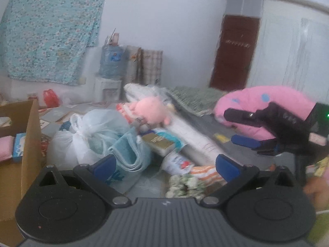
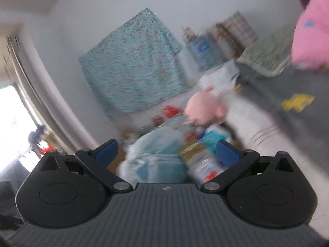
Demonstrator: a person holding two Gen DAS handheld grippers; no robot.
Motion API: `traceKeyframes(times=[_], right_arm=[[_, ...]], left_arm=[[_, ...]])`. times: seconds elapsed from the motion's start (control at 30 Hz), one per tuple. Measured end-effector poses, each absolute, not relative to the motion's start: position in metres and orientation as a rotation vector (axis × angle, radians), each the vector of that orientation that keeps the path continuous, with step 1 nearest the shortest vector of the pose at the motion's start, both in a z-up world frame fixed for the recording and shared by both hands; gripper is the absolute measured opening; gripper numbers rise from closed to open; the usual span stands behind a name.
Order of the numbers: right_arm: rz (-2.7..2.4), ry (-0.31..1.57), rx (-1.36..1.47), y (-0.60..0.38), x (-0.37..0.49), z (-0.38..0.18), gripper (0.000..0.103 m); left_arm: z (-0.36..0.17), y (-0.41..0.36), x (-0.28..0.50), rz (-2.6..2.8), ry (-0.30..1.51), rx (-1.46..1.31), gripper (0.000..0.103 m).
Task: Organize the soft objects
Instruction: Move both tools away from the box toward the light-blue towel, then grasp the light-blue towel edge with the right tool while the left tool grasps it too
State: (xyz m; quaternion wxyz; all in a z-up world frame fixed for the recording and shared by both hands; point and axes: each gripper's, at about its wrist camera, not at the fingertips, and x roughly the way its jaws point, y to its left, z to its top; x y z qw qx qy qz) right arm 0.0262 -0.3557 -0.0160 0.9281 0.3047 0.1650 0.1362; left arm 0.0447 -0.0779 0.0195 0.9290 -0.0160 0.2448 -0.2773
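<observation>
A small pink plush toy [image 1: 153, 109] lies on top of a pile of clutter; it also shows, blurred, in the right wrist view [image 2: 204, 108]. A big pink plush with blue spots [image 1: 265, 105] lies on the bed at the right, and its edge shows in the right wrist view [image 2: 310, 26]. My left gripper [image 1: 165, 163] is open and empty over a folded light-blue towel [image 1: 131, 150]. My right gripper [image 2: 167, 150] is open and empty; in the left wrist view it [image 1: 236, 127] hangs in front of the big plush.
A cardboard box [image 1: 22, 144] stands at the left with a pink item inside. White plastic bags [image 1: 86, 135], packets, a gold box [image 1: 158, 141] and a rolled white mat [image 1: 191, 135] crowd the middle. A bed with a grey sheet [image 1: 205, 121] lies at the right.
</observation>
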Motion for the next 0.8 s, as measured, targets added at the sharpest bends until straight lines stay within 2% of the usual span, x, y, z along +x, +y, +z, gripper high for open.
traceKeyframes(times=[0.2,0.37,0.6,0.8], right_arm=[[0.437,0.445,0.727,-0.337,0.071,-0.029,0.102],[0.456,0.537,0.700,-0.314,0.102,-0.034,0.098],[0.391,0.655,0.580,-0.280,0.142,-0.044,0.083],[0.314,0.699,0.501,-0.262,0.160,-0.053,0.078]], left_arm=[[0.004,-0.099,0.071,-0.432,0.537,0.100,0.103],[-0.009,-0.107,0.089,-0.433,0.571,0.122,0.101],[-0.018,-0.105,0.103,-0.421,0.598,0.119,0.082],[-0.026,-0.097,0.110,-0.437,0.645,0.086,0.067]])
